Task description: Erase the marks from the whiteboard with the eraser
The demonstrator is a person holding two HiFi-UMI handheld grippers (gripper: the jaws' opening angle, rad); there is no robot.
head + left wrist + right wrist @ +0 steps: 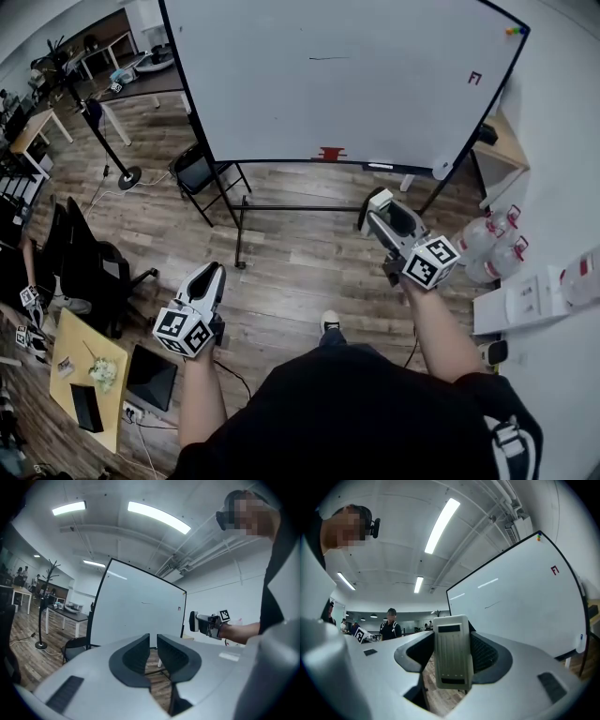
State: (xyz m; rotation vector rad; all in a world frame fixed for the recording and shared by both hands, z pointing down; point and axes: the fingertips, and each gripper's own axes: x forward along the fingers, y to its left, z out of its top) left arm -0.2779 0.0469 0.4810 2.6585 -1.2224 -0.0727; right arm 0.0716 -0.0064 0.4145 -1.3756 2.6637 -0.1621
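**Eraser clamped in your right gripper, away from the board**

The eraser sits upright between the jaws of your right gripper, which are clamped on its two sides. Its pale ribbed face shows in the right gripper view, with its top end standing above the jaw tips. In the head view it is in front of the lower right part of the whiteboard, on your near side and not touching it.

The board stands on a black wheeled frame across the far side of the wooden floor. Two marks show on it: a short dark line near the top middle and a small red mark toward the right edge. Both lie farther off than the eraser. A red object rests on the board's bottom ledge, but what it is cannot be made out.

Your left gripper is lower, to the near left and well apart from the right one. Its jaws are drawn almost together with only a thin slit between them, and nothing is held there.

A black chair stands beside the board's left leg. Large water bottles are grouped on the floor at the right.
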